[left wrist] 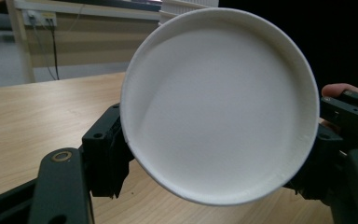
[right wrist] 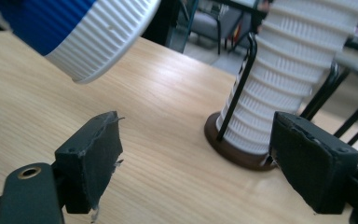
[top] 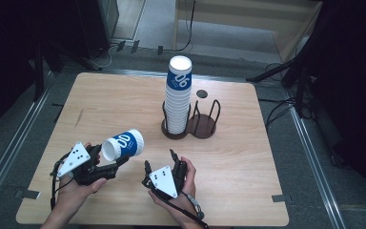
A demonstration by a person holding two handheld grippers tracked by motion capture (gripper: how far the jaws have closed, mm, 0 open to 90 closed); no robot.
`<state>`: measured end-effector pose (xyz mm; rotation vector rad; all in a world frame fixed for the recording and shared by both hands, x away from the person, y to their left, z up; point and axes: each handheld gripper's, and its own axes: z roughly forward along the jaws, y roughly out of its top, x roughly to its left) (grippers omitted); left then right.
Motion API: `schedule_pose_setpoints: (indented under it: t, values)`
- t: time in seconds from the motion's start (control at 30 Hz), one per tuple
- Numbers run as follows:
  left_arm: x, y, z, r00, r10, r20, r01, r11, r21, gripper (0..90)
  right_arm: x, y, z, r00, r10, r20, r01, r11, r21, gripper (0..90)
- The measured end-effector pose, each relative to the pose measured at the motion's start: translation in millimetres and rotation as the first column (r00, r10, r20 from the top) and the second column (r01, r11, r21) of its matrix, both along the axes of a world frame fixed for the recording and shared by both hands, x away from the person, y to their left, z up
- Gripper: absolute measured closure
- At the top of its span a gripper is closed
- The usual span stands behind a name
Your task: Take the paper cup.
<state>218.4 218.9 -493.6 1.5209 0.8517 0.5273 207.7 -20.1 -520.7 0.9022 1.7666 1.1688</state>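
A blue and white paper cup (top: pixel 122 144) lies on its side above the table, with my left gripper (top: pixel 108 156) shut on its open end. In the left gripper view the cup's white inside (left wrist: pixel 219 107) faces the camera between the two black jaws. My right gripper (top: pixel 160 160) rests just to the right of it near the front edge, open, with bare wood between its pads (right wrist: pixel 91 154). The cup's ribbed bottom (right wrist: pixel 88 32) hangs at the upper left of the right gripper view. A tall stack of cups (top: pixel 177 95) stands in a brown wire holder (top: pixel 202 126).
The holder's right bay has no cups in it, and its base (right wrist: pixel 228 149) lies straight ahead of the right gripper. A small black disc (top: pixel 201 93) lies behind the holder. The wooden table (top: pixel 124 95) has bare room to the left and right.
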Motion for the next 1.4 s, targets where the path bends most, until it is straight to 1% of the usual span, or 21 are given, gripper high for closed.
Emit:
schedule_pose_setpoints:
  t: [0.03, 0.1, 0.17, 0.23, 0.33, 0.4, 0.5, 0.6, 0.67, 0.7, 0.77, 0.83, 0.9, 0.93, 1.0, 1.07, 1.13, 1.2, 1.23, 1.33, 1.4]
  values:
    - [0.1, 0.6, -0.3, 1.0, 0.004, 0.004, -0.004, 0.9999, -0.01, 27.6, 0.4, 0.3, 1.6, 0.9997, -0.005, -0.024, 0.005, 1.0, 0.027, 17.1]
    - [-0.1, 2.1, -1.8, 0.9996, 0.012, 0.025, -0.01, 0.9988, -0.049, 27.6, 0.7, 2.0, 5.2, 0.9984, -0.006, -0.056, 0.01, 0.998, 0.065, 17.0]
    - [-0.1, 4.1, -1.8, 0.9992, 0.028, 0.028, -0.026, 0.9976, -0.064, 27.6, 0.4, 4.3, 9.4, 0.9958, 0.0, -0.091, 0.01, 0.993, 0.115, 15.9]
    - [0.1, 6.7, -1.6, 0.9985, 0.044, 0.032, -0.041, 0.997, -0.066, 27.6, 1.4, 6.9, 13.3, 0.99, 0.017, -0.14, 0.007, 0.986, 0.168, 12.3]
    - [0.9, 9.9, -2.0, 0.9976, 0.059, 0.036, -0.056, 0.9957, -0.073, 27.6, 4.8, 10.0, 18.8, 0.9796, 0.039, -0.197, 0.01, 0.97, 0.242, 4.7]
    - [1.7, 11.2, -2.8, 0.9972, 0.063, 0.041, -0.059, 0.9946, -0.085, 27.6, 5.9, 13.4, 21.7, 0.9755, 0.044, -0.216, 0.018, 0.961, 0.274, 3.0]
    - [2.8, 11.6, -4.6, 0.9965, 0.068, 0.05, -0.063, 0.994, -0.089, 27.6, 6.6, 17.7, 25.9, 0.9739, 0.039, -0.224, 0.032, 0.952, 0.304, 3.1]
    - [3.5, 10.9, -5.8, 0.9962, 0.068, 0.055, -0.062, 0.9931, -0.099, 27.6, 9.0, 19.0, 30.0, 0.9695, 0.037, -0.242, 0.054, 0.932, 0.359, 4.0]
    - [3.7, 9.8, -6.4, 0.9958, 0.069, 0.06, -0.063, 0.9929, -0.101, 27.6, 10.3, 18.7, 32.3, 0.9651, 0.027, -0.261, 0.081, 0.914, 0.397, 4.7]
    - [3.6, 9.4, -6.7, 0.9957, 0.069, 0.062, -0.062, 0.9931, -0.099, 27.6, 11.1, 18.3, 33.1, 0.9626, 0.027, -0.27, 0.092, 0.903, 0.42, 5.0]
    - [3.7, 8.5, -7.4, 0.9959, 0.065, 0.062, -0.059, 0.9932, -0.1, 27.6, 12.5, 18.0, 34.0, 0.9549, 0.028, -0.296, 0.118, 0.877, 0.465, 5.3]
    - [3.5, 7.4, -8.0, 0.996, 0.063, 0.064, -0.057, 0.9933, -0.101, 27.6, 13.8, 19.2, 34.2, 0.9464, 0.034, -0.321, 0.138, 0.857, 0.497, 5.7]
    - [3.8, 6.6, -8.2, 0.9956, 0.063, 0.069, -0.056, 0.9933, -0.101, 27.6, 14.6, 20.4, 34.7, 0.9413, 0.041, -0.335, 0.151, 0.837, 0.527, 5.8]
    - [3.9, 6.3, -8.0, 0.9957, 0.063, 0.067, -0.056, 0.9925, -0.108, 27.6, 14.6, 20.7, 35.2, 0.9389, 0.041, -0.342, 0.163, 0.822, 0.545, 6.0]
    - [3.5, 5.1, -7.5, 0.9955, 0.064, 0.069, -0.055, 0.9906, -0.125, 27.6, 15.0, 21.3, 35.8, 0.9334, 0.044, -0.356, 0.182, 0.796, 0.577, 6.1]
    - [2.1, 4.8, -7.3, 0.995, 0.067, 0.074, -0.057, 0.9913, -0.118, 27.6, 16.9, 22.0, 35.7, 0.9273, 0.044, -0.372, 0.207, 0.768, 0.606, 6.3]
    - [0.9, 4.5, -7.9, 0.9945, 0.071, 0.077, -0.061, 0.991, -0.119, 27.7, 18.8, 22.7, 36.0, 0.9177, 0.059, -0.393, 0.228, 0.732, 0.642, 6.4]
    - [0.8, 5.1, -8.7, 0.9936, 0.078, 0.083, -0.068, 0.9911, -0.115, 27.7, 19.5, 24.0, 36.5, 0.9085, 0.078, -0.41, 0.243, 0.701, 0.67, 6.4]
    - [1.1, 5.6, -9.2, 0.9935, 0.079, 0.082, -0.069, 0.9911, -0.114, 27.7, 19.3, 24.6, 36.8, 0.9053, 0.087, -0.416, 0.246, 0.691, 0.68, 6.5]
    - [0.6, 6.9, -11.0, 0.993, 0.088, 0.079, -0.078, 0.9907, -0.111, 27.7, 18.2, 25.3, 38.4, 0.8979, 0.106, -0.427, 0.256, 0.664, 0.703, 6.6]
    - [0.6, 8.1, -11.1, 0.9925, 0.094, 0.078, -0.085, 0.9901, -0.112, 27.7, 18.3, 24.8, 39.5, 0.89, 0.121, -0.44, 0.268, 0.64, 0.72, 6.6]
